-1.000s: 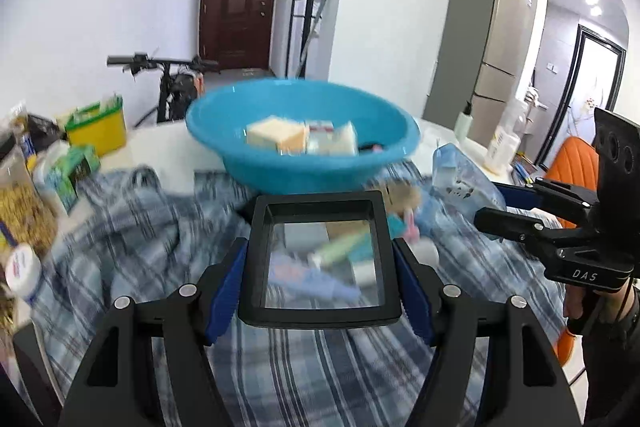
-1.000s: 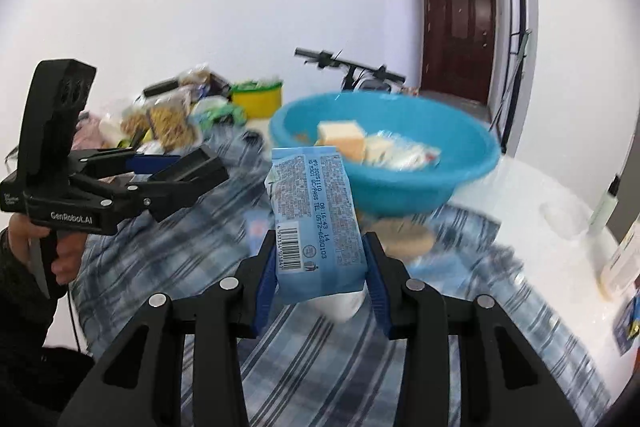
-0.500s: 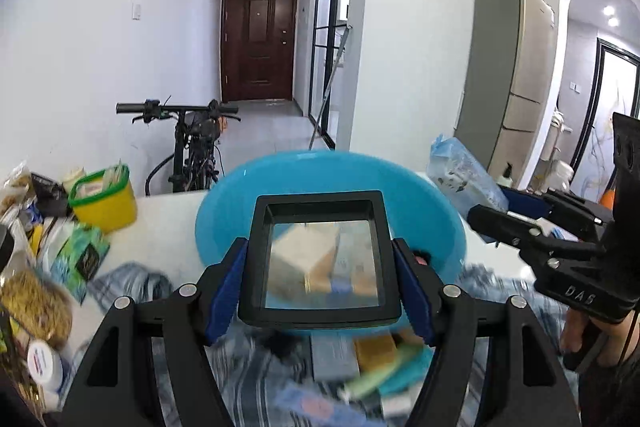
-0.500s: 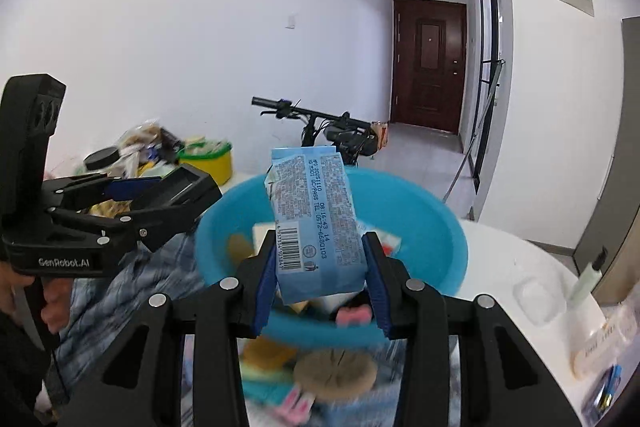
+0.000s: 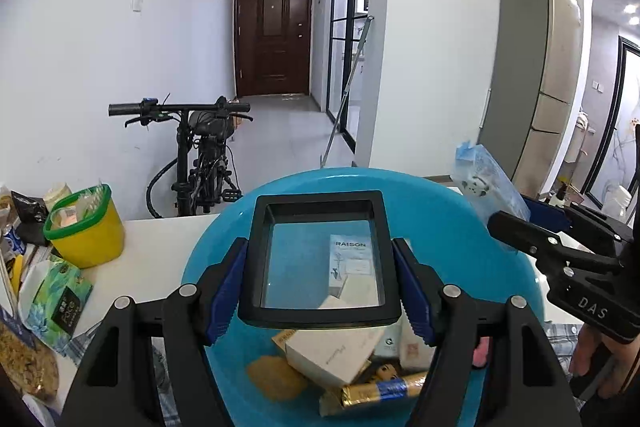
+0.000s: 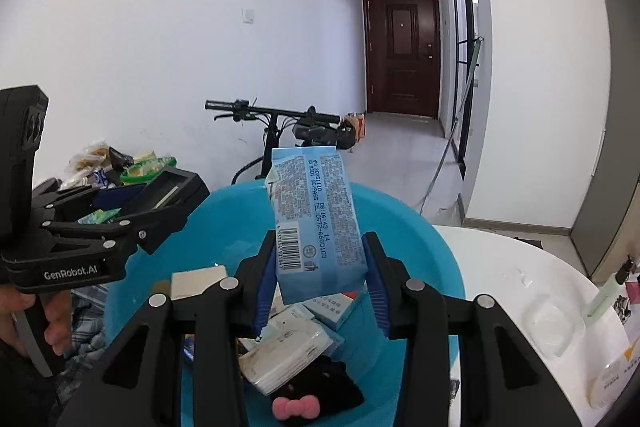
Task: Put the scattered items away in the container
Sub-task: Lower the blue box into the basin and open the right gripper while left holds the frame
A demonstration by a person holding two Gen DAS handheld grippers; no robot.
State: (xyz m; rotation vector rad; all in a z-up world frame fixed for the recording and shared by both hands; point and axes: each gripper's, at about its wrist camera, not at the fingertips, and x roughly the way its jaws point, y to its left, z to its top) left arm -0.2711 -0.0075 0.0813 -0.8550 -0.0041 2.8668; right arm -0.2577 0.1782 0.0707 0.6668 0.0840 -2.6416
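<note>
My left gripper (image 5: pixel 320 283) is shut on a black-framed square mirror (image 5: pixel 322 261) and holds it above the blue basin (image 5: pixel 500 267). My right gripper (image 6: pixel 320 267) is shut on a light blue tissue pack (image 6: pixel 316 227) and holds it upright above the same basin (image 6: pixel 420 251). The basin holds several items: white boxes (image 5: pixel 332 351), a gold and blue bar (image 5: pixel 384 389), a tissue pack (image 6: pixel 288 351) and a black pouch with a pink bow (image 6: pixel 308 395). Each gripper shows in the other's view: the right one (image 5: pixel 560 247), the left one (image 6: pixel 120 223).
A yellow tub with a green rim (image 5: pixel 84 227) and snack packets (image 5: pixel 56 299) stand at the left on the white table (image 5: pixel 160 251). A checked cloth (image 6: pixel 84 319) lies under the basin. Bottles and a clear lid (image 6: pixel 552 319) sit at the right. A bicycle (image 5: pixel 200 155) stands behind.
Both grippers have risen and moved forward from the cloth to above the basin, still holding the mirror and the tissue pack. The basin's contents now lie right below them.
</note>
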